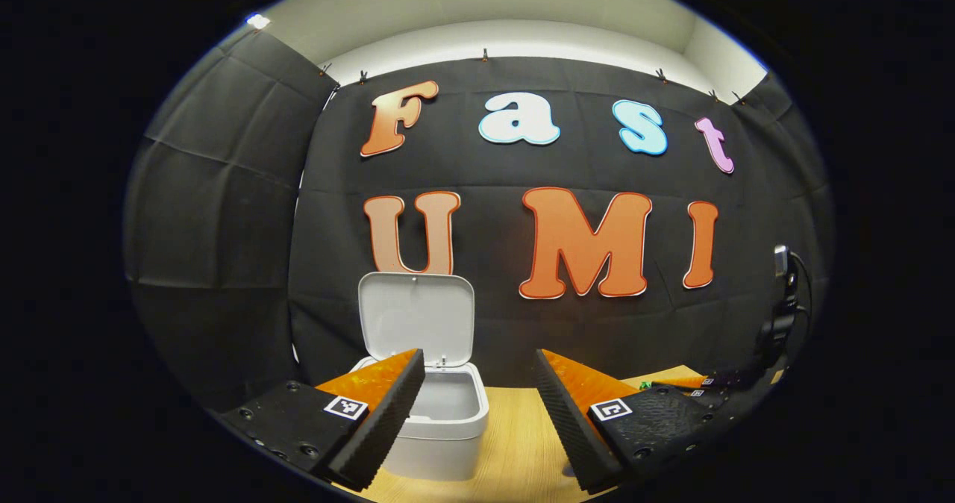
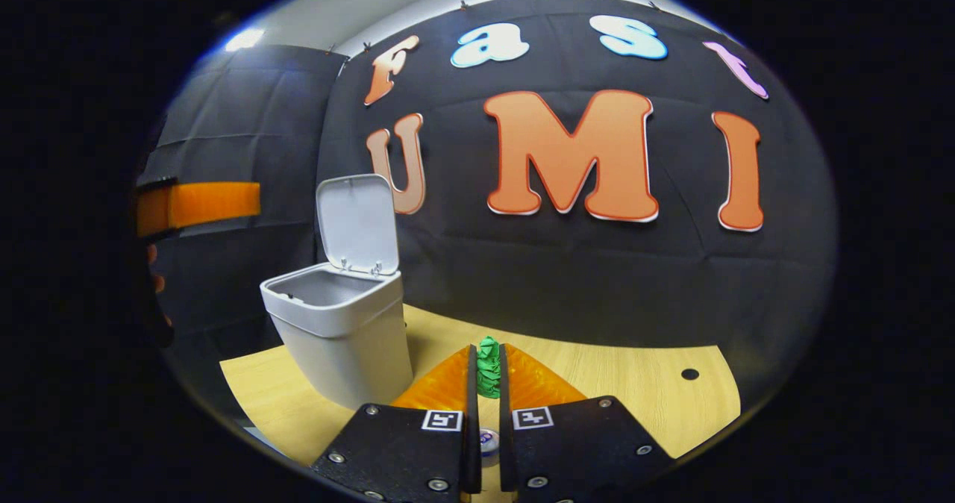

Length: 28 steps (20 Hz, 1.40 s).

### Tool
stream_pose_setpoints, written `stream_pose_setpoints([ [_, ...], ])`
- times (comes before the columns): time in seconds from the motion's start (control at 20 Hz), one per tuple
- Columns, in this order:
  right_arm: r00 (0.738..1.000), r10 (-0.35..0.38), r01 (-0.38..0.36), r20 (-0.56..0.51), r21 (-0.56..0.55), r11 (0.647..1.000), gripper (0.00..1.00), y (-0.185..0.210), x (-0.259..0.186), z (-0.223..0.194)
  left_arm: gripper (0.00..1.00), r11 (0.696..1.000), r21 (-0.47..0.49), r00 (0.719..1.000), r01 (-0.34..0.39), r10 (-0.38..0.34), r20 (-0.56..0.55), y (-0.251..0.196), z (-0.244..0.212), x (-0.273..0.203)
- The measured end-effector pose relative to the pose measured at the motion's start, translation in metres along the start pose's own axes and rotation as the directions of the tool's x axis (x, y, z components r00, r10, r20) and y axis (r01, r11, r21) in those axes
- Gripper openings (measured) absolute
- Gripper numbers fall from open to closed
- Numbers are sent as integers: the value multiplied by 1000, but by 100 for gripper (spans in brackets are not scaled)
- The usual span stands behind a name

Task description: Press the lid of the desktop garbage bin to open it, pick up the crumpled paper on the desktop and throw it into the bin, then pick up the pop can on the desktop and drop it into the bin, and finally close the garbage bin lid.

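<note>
The right gripper [image 2: 486, 372] had its two fingers pressed together on the green crumpled paper [image 2: 489, 365], which stuck up between them, held above the wooden worktop [image 2: 634, 383]. The white desktop garbage bin [image 2: 343, 339] stood to the left of and beyond that gripper in the right gripper view, its lid [image 2: 357, 223] raised upright at the back and its mouth open towards the top. Judging from this, the paper was lifted and the coming move was a carry leftward and forward to bring the paper over the bin's open mouth, then a release; the lid at the far edge left the near and side rims free for an approach. The left gripper [image 1: 477, 395] was spread wide and held nothing, hovering close in front of the bin [image 1: 440, 421], with its left finger overlapping the bin's front rim in the left gripper view, so it was the nearer one to the bin and could crowd the route in. A small round object [image 2: 488, 439] showed low between the right gripper's fingers, possibly the pop can, though too little was visible to tell. The worktop to the right of the bin lay open, with a small dark hole [image 2: 690, 374] near its far edge.
</note>
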State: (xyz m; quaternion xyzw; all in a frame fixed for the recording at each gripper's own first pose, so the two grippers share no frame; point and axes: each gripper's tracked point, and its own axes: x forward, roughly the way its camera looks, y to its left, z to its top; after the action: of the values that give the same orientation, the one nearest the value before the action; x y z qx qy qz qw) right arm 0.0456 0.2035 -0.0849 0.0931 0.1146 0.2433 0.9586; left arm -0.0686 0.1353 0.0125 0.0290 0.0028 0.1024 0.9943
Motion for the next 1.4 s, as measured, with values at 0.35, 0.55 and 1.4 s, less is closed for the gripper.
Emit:
stream_pose_setpoints([
  [0.35,996,86,-87,18,22,996,10,38,12,27,92,999,-9,999,-32,32,-5,18,-5,-4],
  [0.55,989,144,-144,20,24,989,9,60,27,37,93,998,-9,998,-57,56,-13,30,-9,-4],
  [1.4,974,215,-218,66,54,974,9,109,69,70,94,995,14,994,-95,95,-50,66,-26,6],
])
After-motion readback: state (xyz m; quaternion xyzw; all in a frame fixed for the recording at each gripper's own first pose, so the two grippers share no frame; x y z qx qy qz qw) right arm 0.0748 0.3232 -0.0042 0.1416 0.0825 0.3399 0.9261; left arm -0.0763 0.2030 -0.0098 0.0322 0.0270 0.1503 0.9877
